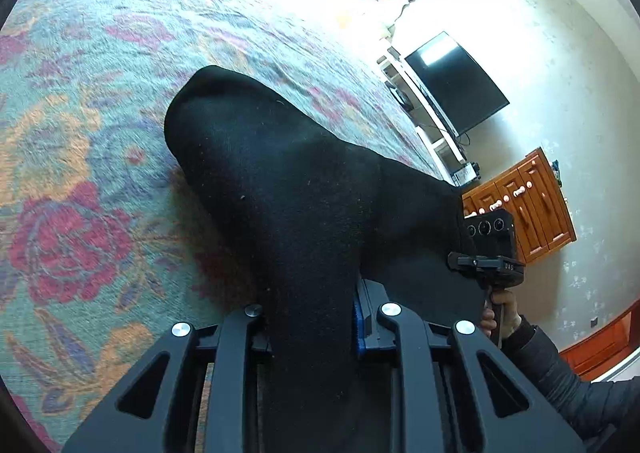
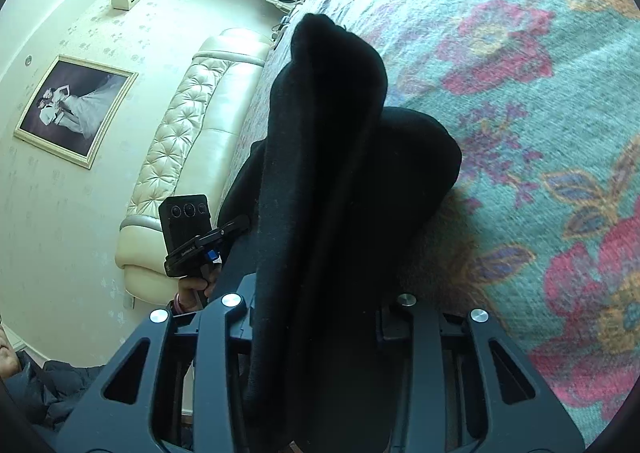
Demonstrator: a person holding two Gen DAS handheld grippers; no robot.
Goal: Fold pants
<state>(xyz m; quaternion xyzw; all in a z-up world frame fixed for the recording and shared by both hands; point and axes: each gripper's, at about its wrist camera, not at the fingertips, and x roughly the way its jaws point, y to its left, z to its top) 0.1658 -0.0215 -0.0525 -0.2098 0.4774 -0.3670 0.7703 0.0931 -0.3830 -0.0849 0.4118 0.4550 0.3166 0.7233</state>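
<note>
The black pants [image 1: 280, 181] hang between both grippers above a floral bedspread [image 1: 80, 133]. My left gripper [image 1: 316, 329] is shut on one end of the pants, and the cloth runs up out of its jaws and hides the fingertips. My right gripper [image 2: 320, 333] is shut on the pants [image 2: 336, 157] too, with folded black cloth draped over its jaws. In the left wrist view the other gripper [image 1: 488, 253] shows at the right, held by a hand. In the right wrist view the other gripper [image 2: 192, 237] shows at the left.
The bedspread [image 2: 540, 133] covers the bed under the pants. A cream tufted headboard [image 2: 180, 157] and a framed picture [image 2: 72, 109] are on one side. A wall television [image 1: 456, 85] and a wooden cabinet [image 1: 528, 205] are on the other side.
</note>
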